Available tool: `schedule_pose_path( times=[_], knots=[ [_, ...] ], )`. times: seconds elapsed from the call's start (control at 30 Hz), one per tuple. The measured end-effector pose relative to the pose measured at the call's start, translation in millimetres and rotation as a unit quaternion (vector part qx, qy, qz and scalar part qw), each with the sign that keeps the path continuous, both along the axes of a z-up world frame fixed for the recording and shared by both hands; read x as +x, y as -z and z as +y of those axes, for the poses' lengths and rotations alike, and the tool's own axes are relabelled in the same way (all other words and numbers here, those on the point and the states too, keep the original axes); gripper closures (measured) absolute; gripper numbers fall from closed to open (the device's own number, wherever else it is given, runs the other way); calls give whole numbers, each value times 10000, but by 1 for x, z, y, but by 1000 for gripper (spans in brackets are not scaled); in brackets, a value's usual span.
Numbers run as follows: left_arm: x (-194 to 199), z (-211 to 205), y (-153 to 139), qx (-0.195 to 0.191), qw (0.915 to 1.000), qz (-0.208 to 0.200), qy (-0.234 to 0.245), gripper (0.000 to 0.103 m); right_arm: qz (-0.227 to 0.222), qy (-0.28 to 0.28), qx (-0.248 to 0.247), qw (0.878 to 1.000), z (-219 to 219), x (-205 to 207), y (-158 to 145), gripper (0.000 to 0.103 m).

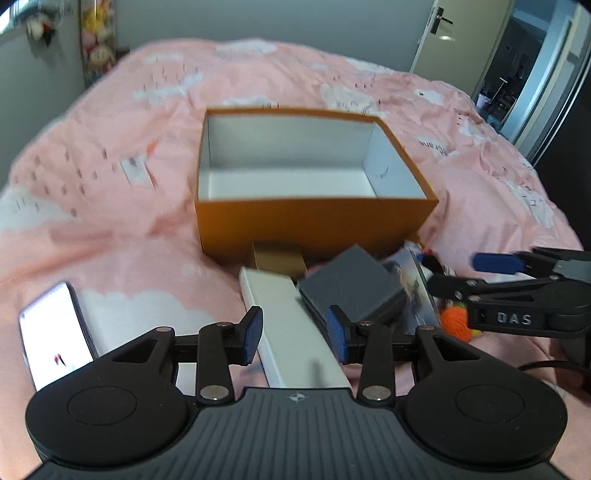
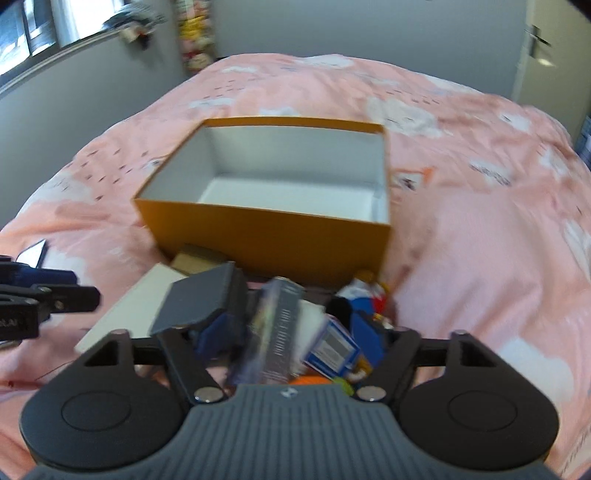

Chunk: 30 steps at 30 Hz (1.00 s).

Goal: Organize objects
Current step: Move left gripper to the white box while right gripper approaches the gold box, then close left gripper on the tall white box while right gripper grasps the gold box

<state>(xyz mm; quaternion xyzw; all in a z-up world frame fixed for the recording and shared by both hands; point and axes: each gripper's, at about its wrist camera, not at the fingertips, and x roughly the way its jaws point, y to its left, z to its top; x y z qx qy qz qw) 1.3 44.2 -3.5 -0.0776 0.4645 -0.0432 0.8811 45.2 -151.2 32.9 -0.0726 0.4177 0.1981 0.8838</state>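
An open orange box [image 1: 314, 225] with an empty white inside sits on the pink bed; it also shows in the right wrist view [image 2: 266, 236]. In front of it lie a long white box [image 1: 291, 332], a grey box [image 1: 351, 284], a small tan box [image 1: 277, 258], a picture card case [image 1: 410, 288] and an orange toy [image 1: 456, 321]. My left gripper [image 1: 295, 336] is open, its fingers either side of the white box. My right gripper [image 2: 291, 332] is open over the case [image 2: 273, 339] and a blue packet [image 2: 332, 347], beside the grey box [image 2: 199, 299].
A lit phone [image 1: 55, 332] lies on the bed at the left. The pink duvet [image 1: 110, 155] spreads all around the box. A door [image 1: 458, 33] stands at the far right, plush toys [image 1: 98, 40] hang on the far wall.
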Motion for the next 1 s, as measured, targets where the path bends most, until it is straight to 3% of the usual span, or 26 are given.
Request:
schedule_pose_path(
  times=[0.23,0.37,0.57,0.73,0.87,1.0],
  knots=[
    [17,23,30,-536,9961,577,-410,58,163,-648,-154,9976,32,8,5,45],
    [33,32,44,-631,9931,827,-549,58,404,-809,-136,9958,42,27,8,49],
    [52,43,66,-1063,9854,1173,-619,58,617,-1093,-212,9919,66,54,10,53],
    [65,44,81,-1269,9800,1398,-635,50,800,-1175,-397,9891,79,78,18,53],
    [69,45,89,-1388,9774,1450,-665,49,1193,-1048,-208,9871,83,99,24,53],
    [63,47,83,-1376,9788,1280,-818,64,1599,-824,138,9836,91,115,30,53]
  ],
)
